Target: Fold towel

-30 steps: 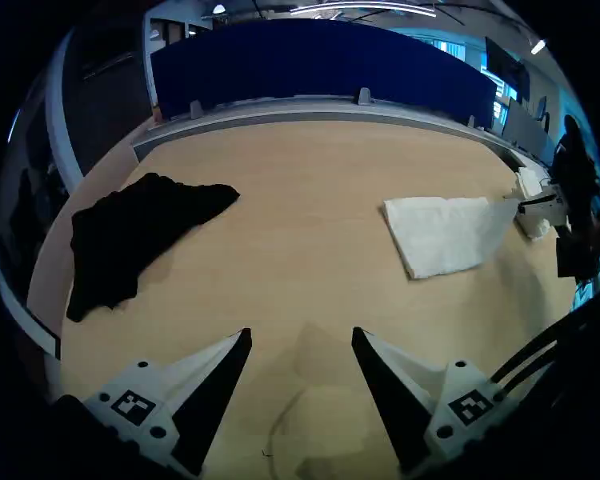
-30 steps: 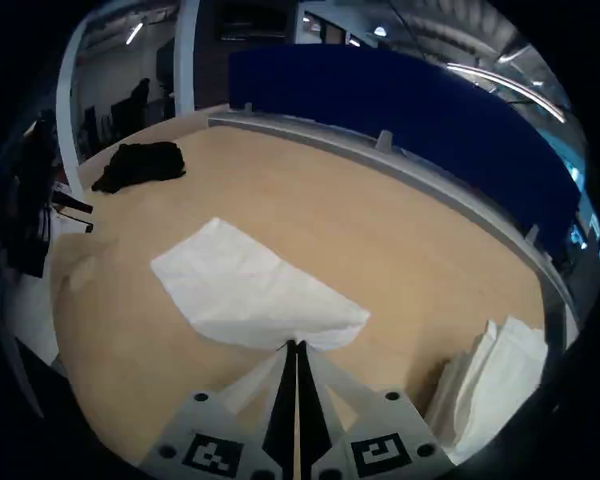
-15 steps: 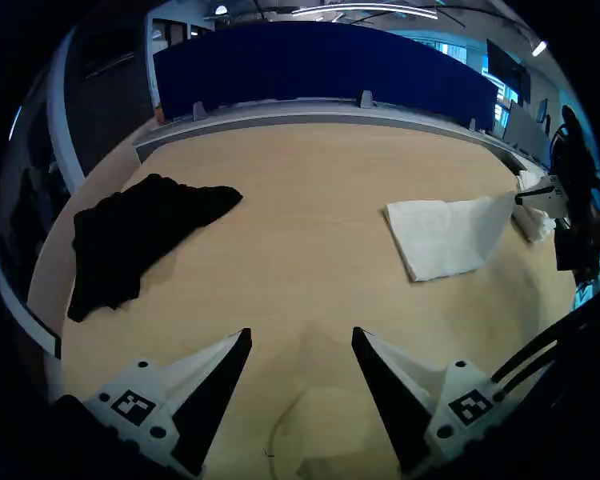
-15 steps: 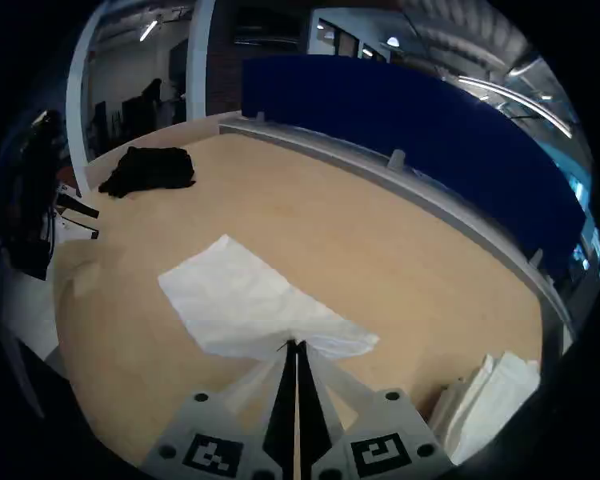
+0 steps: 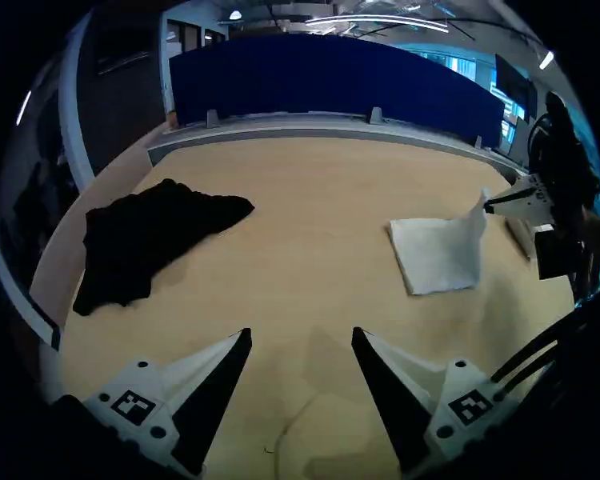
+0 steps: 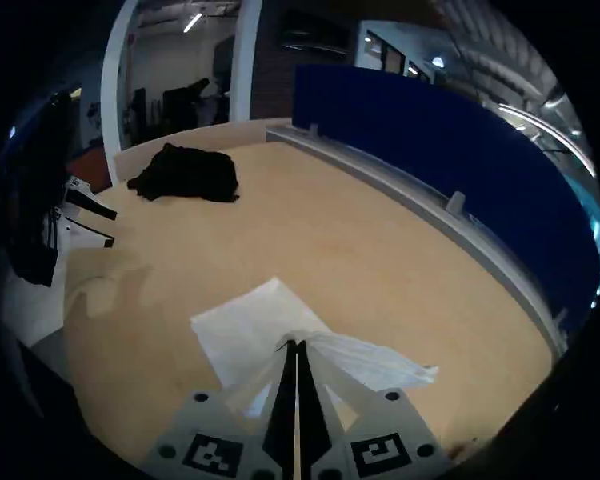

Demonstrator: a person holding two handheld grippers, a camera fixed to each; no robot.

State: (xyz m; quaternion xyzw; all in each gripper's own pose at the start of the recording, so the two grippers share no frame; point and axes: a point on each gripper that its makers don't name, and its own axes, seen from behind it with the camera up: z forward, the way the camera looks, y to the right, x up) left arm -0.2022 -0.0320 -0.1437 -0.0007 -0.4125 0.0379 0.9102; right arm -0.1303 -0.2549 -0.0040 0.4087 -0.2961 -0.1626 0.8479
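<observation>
Pinching towel's [image 6: 244, 330] raised edge with right gripper [image 6: 297, 345], fingers pressed together; left gripper [image 5: 300, 331] spread over table [image 5: 316, 184], black cloth [image 5: 148, 232] far left.

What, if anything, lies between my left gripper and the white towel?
Nothing visible. Plain tabletop runs from the open left gripper to the white towel. The black cloth lies off to the other side, apart from it. The right gripper is shut on the towel's raised edge.
</observation>
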